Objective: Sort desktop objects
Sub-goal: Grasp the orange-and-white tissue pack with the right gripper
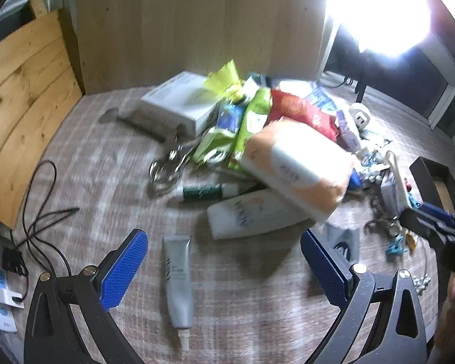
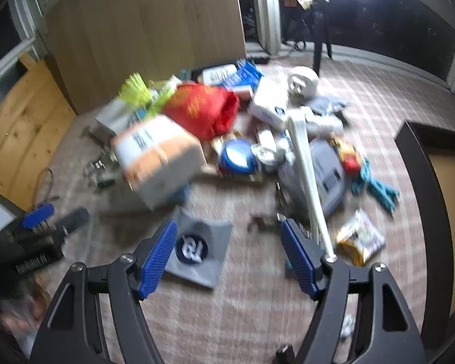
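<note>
A heap of desktop objects lies on a plaid cloth. It holds an orange-and-white pack, a red bag, green snack bags, a white box and a white bottle. My left gripper is open and empty, with a grey tube lying between its fingers. My right gripper is open and empty above a grey pouch with a round logo. The right gripper also shows at the right edge of the left wrist view.
A black cable and a power strip lie at the left. A dark tray stands at the right. A blue round tin, a white stick, teal clips and a snack packet lie near the right gripper.
</note>
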Demonstrator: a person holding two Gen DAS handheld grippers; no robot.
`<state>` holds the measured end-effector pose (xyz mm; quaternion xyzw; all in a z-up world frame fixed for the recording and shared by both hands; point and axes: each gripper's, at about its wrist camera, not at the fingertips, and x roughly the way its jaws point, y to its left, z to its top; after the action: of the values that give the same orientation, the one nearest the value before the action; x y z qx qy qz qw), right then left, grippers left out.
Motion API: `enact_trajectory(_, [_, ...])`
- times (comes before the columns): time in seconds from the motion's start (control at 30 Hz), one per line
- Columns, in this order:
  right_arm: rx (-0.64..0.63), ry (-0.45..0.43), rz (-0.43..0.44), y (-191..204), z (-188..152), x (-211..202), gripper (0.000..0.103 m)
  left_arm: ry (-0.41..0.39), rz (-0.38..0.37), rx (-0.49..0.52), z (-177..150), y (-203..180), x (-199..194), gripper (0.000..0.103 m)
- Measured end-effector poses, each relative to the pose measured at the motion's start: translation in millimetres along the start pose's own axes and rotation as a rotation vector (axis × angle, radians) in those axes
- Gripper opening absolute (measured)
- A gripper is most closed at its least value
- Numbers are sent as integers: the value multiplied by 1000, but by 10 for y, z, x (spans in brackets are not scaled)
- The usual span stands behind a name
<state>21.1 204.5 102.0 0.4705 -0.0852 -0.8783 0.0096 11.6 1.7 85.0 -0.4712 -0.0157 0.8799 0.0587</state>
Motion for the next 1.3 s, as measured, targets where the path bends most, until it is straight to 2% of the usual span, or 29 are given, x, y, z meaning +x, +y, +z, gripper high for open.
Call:
enact_trajectory(0.17, [-105, 2, 33, 106, 425, 112, 70, -23, -26, -7, 139, -153, -46, 101])
enact_trajectory(0.3, [-158, 12, 64, 205, 682, 289, 70, -38, -17, -7, 207, -319, 19, 100])
enact_trajectory(0.4, [-212, 58, 107, 287, 813, 497, 70, -37, -26, -37, 238, -431, 101, 100])
enact_trajectory(0.7, [-262, 164, 195, 283, 954, 909, 70, -58, 12, -144, 185, -625, 300, 100])
enact_trajectory(0.93, [-290, 227, 276, 332, 951, 1086, 70, -72, 6, -189, 171, -654, 421, 98])
enact_trajectory(1.03, [-251, 277, 350, 319, 946, 1140, 68, -67, -37, -216, 198, -640, 455, 89])
enact_trajectory(1.07, [-248, 290, 374, 342, 930, 1148, 64, -58, -55, -226, 208, -642, 473, 85])
enact_trajectory(1.13, [-263, 302, 402, 397, 881, 1137, 63, -53, -96, -228, 208, -661, 485, 74])
enact_trajectory(1.3, [-252, 297, 411, 372, 837, 1082, 59, -57, -102, -214, 217, -741, 411, 72])
